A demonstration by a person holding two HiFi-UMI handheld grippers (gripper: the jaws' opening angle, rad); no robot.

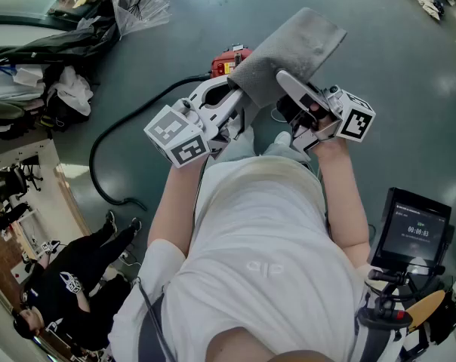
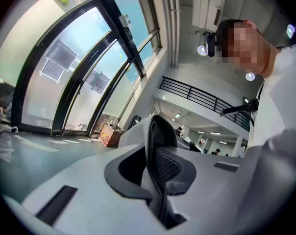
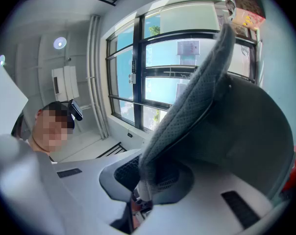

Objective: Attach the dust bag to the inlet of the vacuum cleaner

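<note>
Fingers of the left gripper and the right gripper are clamped on the near end of the bag, held above the floor. Its long axis points away from the person, toward the red vacuum just beyond, nearer the left gripper; the inlet is hidden.

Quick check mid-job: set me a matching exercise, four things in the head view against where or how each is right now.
Things:
1. dust bag
2. vacuum cleaner
3. black hose
4. screen

States:
A. lit, at the lower right
B. red, showing from behind the bag
C. clamped by the left gripper and the right gripper
D. curving over the floor at the left

Pairs: 1-C, 2-B, 3-D, 4-A
</note>
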